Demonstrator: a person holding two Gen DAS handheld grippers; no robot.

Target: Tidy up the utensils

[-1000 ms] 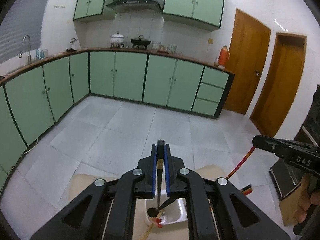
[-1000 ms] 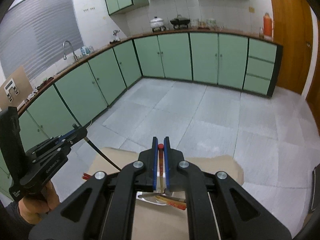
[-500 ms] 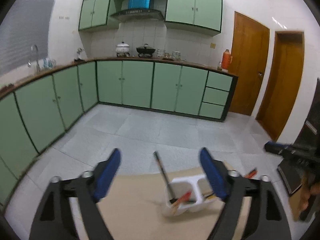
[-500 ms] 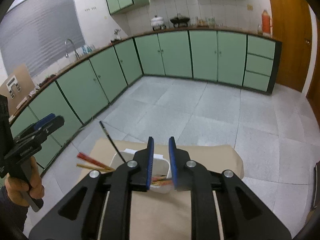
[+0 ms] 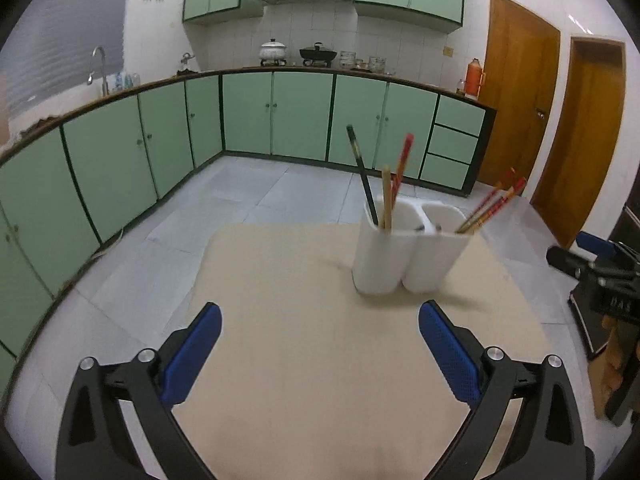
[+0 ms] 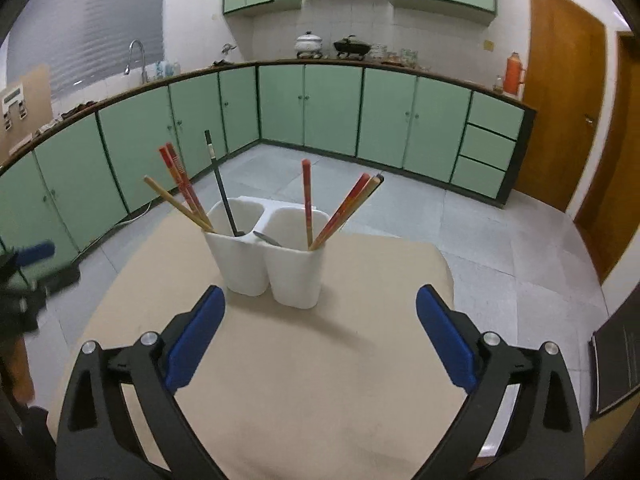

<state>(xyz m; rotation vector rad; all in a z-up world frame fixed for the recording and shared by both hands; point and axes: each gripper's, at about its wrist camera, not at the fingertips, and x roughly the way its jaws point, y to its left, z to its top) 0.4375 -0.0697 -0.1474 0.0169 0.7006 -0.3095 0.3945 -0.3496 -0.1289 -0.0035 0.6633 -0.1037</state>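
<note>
White plastic holder: a two-cup utensil holder [image 6: 272, 264] stands upright on the beige table [image 6: 340, 380]; in the right wrist view it sits at about 11 o'clock from the right gripper [image 6: 320, 336], just beyond its fingertips and apart from them.
Same holder, left view: the holder [image 5: 404, 256] stands at about 1 o'clock from the left gripper [image 5: 320, 352], farther out on the table [image 5: 300, 360], not touching either finger.
Left cup, right wrist view: red chopsticks [image 6: 178, 178] and a tan chopstick [image 6: 176, 203] lean toward 10 o'clock; a black-handled utensil [image 6: 220, 182] rises near 12 o'clock.
Right cup, right wrist view: one red chopstick [image 6: 307, 200] stands nearly upright; a red and tan pair [image 6: 348, 208] leans toward 1 o'clock; a metal spoon [image 6: 266, 238] lies across the divide between the cups.
Left gripper: released, jaws spread wide after just opening; only bare table lies between the blue pads [image 5: 200, 352].
Right gripper: released too, jaws having just swung wide apart; nothing between its blue pads [image 6: 196, 336].
Other gripper in sight: the right gripper [image 5: 592, 268] shows blurred at 3 o'clock in the left view; the left gripper [image 6: 24, 268] shows blurred at 9 o'clock in the right view.
Backdrop: green cabinets [image 5: 280, 116] run along the far wall.
</note>
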